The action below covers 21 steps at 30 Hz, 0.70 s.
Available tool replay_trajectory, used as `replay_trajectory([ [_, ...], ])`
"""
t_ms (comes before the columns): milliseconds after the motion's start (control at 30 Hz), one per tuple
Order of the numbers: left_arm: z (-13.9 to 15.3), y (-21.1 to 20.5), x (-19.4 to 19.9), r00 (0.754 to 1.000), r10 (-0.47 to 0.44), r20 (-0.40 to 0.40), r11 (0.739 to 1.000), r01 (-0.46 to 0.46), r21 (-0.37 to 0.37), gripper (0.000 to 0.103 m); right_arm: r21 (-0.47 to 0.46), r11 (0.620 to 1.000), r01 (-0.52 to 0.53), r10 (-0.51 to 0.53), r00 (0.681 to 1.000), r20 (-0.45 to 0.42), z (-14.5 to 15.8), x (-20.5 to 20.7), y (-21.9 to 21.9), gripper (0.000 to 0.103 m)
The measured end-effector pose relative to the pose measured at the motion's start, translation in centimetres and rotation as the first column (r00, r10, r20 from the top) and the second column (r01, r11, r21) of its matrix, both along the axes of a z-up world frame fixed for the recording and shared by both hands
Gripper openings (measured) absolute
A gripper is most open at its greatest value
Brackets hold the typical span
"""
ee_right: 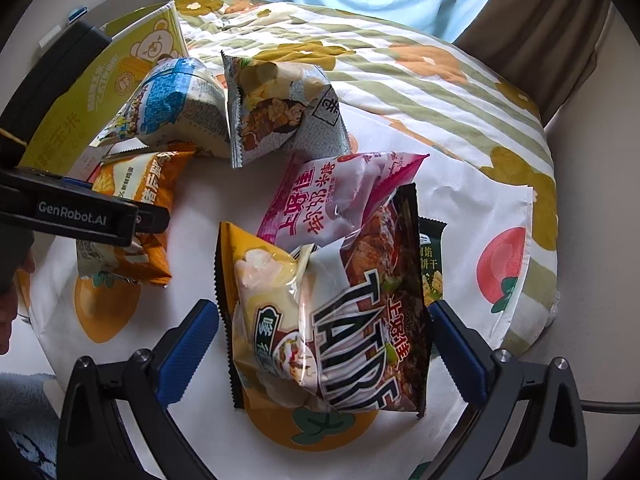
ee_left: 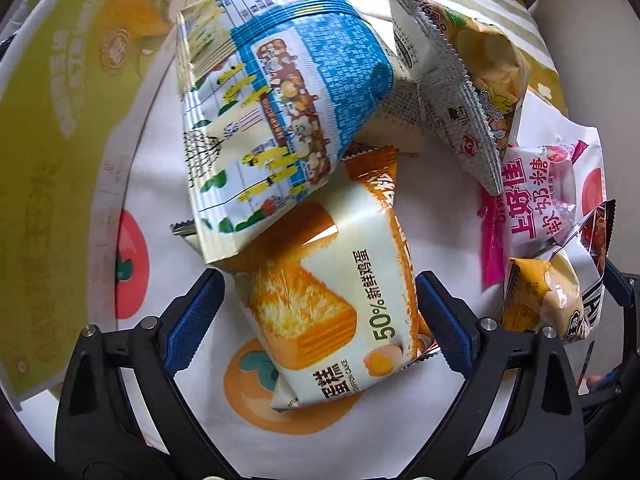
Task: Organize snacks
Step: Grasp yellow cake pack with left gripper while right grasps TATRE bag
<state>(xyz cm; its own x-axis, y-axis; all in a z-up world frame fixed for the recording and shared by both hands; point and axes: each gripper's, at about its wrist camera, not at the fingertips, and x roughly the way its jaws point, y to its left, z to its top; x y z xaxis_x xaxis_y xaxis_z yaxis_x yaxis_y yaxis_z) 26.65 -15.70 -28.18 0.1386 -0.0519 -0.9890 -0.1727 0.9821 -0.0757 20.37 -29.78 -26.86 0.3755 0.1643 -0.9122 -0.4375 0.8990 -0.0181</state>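
Observation:
Several snack packs lie on a white fruit-print cloth (ee_left: 436,208). My left gripper (ee_left: 320,300) is open, its blue pads on either side of an orange-and-cream cake pack (ee_left: 332,296), not pressing it. A blue-and-white bag (ee_left: 280,112) leans on that pack's far end. My right gripper (ee_right: 324,340) is open, around a yellow bag (ee_right: 264,312) and a dark TATRE bag (ee_right: 372,320) lying on it. A pink candy bag (ee_right: 332,196) lies just beyond. The cake pack (ee_right: 136,208) and the left gripper's body (ee_right: 80,212) show at the left of the right wrist view.
A green-yellow cardboard box (ee_left: 60,120) stands at the left, also in the right wrist view (ee_right: 120,72). A grey chip bag (ee_right: 280,112) stands behind the pile. A green biscuit pack (ee_right: 430,264) peeks out under the TATRE bag. A striped floral quilt (ee_right: 440,92) lies beyond.

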Motion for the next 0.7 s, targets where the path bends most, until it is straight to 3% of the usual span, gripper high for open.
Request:
replay_trajectory([
  [67,-0.5,0.2,0.1,1.0,0.009,0.002,1.0,-0.009,-0.03,0.082,0.003,1.0,0.003,-0.003,1.0,0.003,-0.1,0.2,0.0,0.103],
  [233,-0.5,1.1,-0.6,1.0,-0.007,0.019,0.997,0.009,-0.083,0.066,-0.01,1.0,-0.006,0.006,1.0,0.016,-0.5,0.1,0.3,0.103],
  [300,-0.4,1.2,-0.9,0.999,-0.027,0.025,0.997,0.029,-0.078,0.065,-0.01,1.0,-0.007,0.007,1.0,0.014,-0.7,0.1,0.6,0.1],
  [367,0.0,0.5,-1.0,0.999,-0.034,0.026,0.996,0.036,-0.078,0.064,0.014,1.0,0.004,-0.004,1.0,0.001,-0.9,0.0,0.6,0.088],
  [500,-0.5,0.6,-2.5,0.999,-0.044,0.03,0.996,0.046,-0.077,0.064,0.046,0.998,0.032,-0.032,0.999,-0.003,-0.7,-0.2,0.3,0.077],
  [700,0.2,0.3,-5.1,0.998,-0.049,0.039,0.992,0.054,-0.115,0.063,0.069,0.997,0.044,-0.044,0.999,0.003,0.3,-1.4,0.1,0.073],
])
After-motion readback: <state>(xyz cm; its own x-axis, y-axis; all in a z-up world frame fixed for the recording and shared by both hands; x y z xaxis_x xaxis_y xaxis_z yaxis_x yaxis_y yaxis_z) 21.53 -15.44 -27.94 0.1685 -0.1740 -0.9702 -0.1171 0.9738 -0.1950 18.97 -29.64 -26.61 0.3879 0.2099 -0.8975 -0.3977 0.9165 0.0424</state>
